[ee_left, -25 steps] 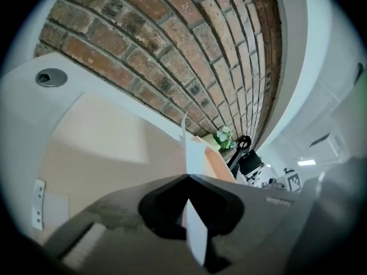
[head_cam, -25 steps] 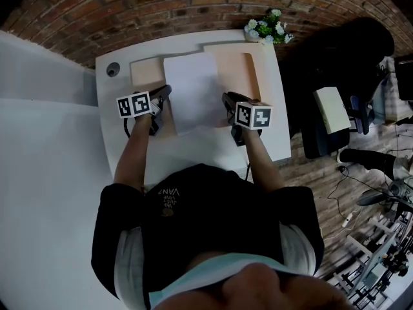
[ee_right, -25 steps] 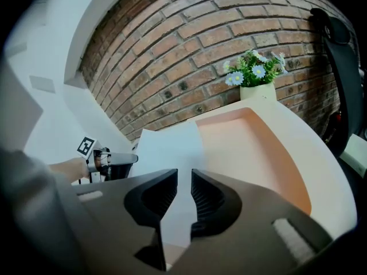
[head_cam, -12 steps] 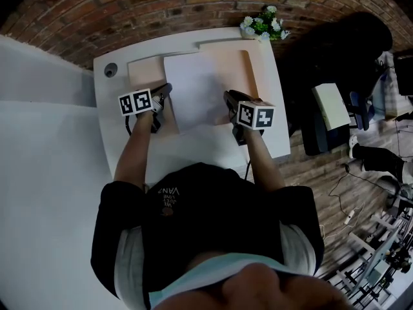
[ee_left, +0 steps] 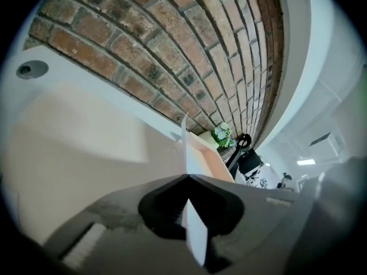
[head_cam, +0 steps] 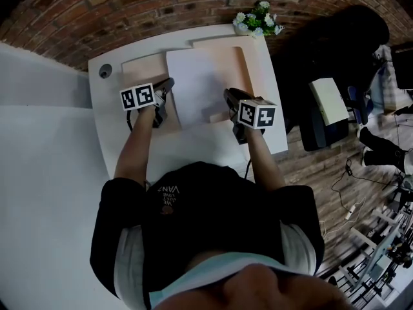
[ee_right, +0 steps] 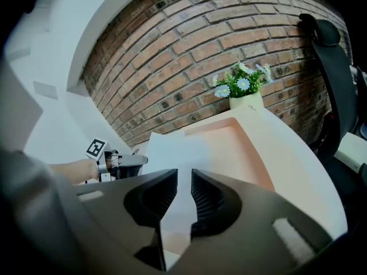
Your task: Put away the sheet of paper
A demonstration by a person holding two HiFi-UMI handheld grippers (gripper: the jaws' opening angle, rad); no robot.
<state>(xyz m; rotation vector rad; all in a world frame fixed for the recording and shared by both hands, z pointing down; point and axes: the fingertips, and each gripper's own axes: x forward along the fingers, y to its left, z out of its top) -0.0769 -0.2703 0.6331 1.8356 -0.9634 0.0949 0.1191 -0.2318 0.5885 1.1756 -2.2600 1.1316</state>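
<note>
A white sheet of paper (head_cam: 197,86) lies over an open peach folder (head_cam: 244,70) on the white table (head_cam: 264,134). My left gripper (head_cam: 168,86) is shut on the sheet's left edge. In the left gripper view the sheet (ee_left: 194,234) runs edge-on between the closed jaws of the left gripper (ee_left: 187,177). My right gripper (head_cam: 228,97) hovers over the sheet's lower right part. Its jaws stand a narrow gap apart with nothing pinched, and in the right gripper view the sheet (ee_right: 172,150) shows beyond the right gripper (ee_right: 184,176).
A pot of flowers (head_cam: 256,21) stands at the table's far right corner, against the brick wall. A round cable hole (head_cam: 104,72) sits at the far left corner. A black chair (head_cam: 335,50) and clutter are on the floor to the right.
My left gripper has carried the sheet a little farther across the folder, away from me and rightward. A strip of folder now shows under the sheet's lower right corner. The right gripper has barely moved.
</note>
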